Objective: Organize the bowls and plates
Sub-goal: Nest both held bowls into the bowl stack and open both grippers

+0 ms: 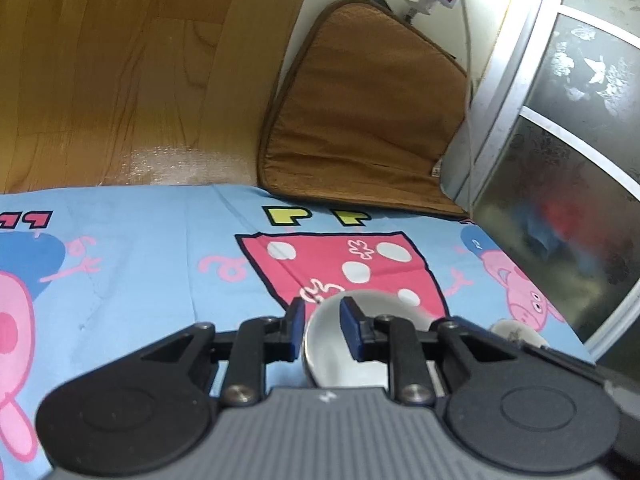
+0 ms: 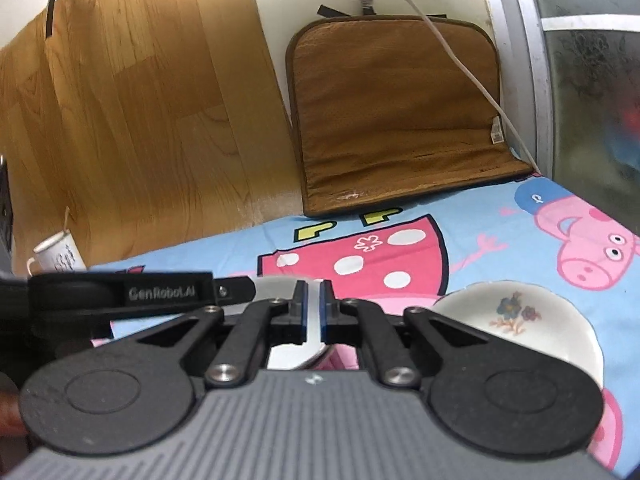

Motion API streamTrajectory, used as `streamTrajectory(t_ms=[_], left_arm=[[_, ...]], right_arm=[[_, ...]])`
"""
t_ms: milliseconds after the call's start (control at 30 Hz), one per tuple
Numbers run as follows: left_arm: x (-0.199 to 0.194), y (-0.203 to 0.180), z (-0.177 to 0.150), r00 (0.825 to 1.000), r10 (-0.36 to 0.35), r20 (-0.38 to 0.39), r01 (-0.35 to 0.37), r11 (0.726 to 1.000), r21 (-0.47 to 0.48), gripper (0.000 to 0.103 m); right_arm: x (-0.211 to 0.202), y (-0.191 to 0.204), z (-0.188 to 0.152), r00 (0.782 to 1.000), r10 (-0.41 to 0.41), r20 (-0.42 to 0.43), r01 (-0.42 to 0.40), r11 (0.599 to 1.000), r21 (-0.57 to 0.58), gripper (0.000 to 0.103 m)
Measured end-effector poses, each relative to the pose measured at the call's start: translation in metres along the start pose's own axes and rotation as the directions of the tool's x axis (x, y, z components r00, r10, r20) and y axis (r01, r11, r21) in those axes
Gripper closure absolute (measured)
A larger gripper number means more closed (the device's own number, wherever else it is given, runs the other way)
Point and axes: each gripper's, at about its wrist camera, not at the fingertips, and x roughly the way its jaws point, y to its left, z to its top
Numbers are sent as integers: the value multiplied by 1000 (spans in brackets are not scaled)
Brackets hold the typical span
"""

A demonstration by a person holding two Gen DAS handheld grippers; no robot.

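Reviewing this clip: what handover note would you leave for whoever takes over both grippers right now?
Left gripper: shut on the rim of the metal bowl.
Right gripper: shut on a thin metal rim, seemingly the same bowl, since the left gripper reaches it from the side.
Things: a white flowered dish lies on the cartoon cloth, right of the grippers and apart from the bowl. A mug stands at the far left.
Done: bowl gripped; no stacking visible.
Left: probably set the bowl down with the dish, then let go.
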Motion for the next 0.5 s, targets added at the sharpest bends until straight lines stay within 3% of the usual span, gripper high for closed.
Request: streamTrajectory(t_ms=[333,500], left_arm=[[-30,31,-6,997,60,55,-58,997,-49,80],[-53,58,-20,986,154,65,-152,987,-46,77]], right_arm=[[-18,17,-13,998,63,28,-62,998,-12,92],[-24,44,-26,991,136,-5,-136,987,-82,92]])
